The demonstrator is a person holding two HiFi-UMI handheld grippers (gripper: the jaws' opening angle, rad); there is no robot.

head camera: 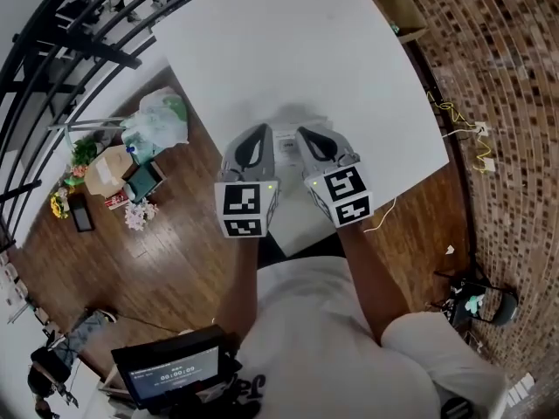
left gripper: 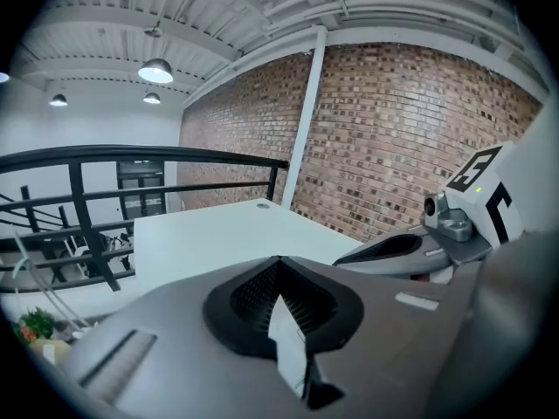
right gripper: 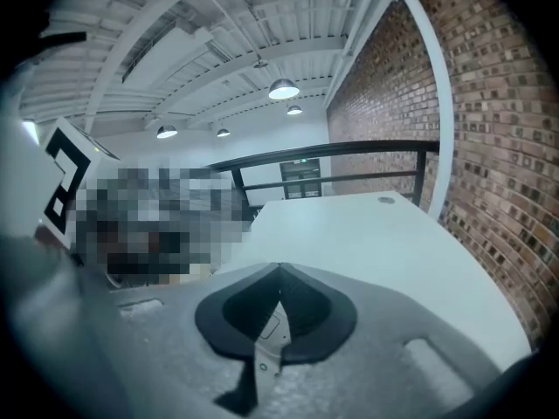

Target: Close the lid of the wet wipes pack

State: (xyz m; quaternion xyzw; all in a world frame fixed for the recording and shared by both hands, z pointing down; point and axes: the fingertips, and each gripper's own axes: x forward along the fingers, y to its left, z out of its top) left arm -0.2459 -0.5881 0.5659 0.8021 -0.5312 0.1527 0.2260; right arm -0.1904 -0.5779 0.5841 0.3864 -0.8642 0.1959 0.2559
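Hovering side by side over the near edge of the white table [head camera: 288,51], the left gripper [head camera: 259,131] and the right gripper [head camera: 302,133] both have their jaws pressed together. The tips meet with nothing pinched between them, as each gripper view shows plainly. The wet wipes pack cannot be seen in any view. The tabletop ahead of the tongs shows no pack out to the black railing [left gripper: 175,157] and the brick wall [left gripper: 402,129], and the head view cannot show what lies directly under the two tools. That looks like the main hazard from here: the lid cannot be pressed down until the pack is found, and a blind downward move could land on the wrong spot or miss it. The grippers also sit very near each other, so a quick swing of one could knock the other. If the pack does turn up, closed tips pushing on a light pack on a smooth top might slide it rather than snap the lid shut, unless the other tool braces it.
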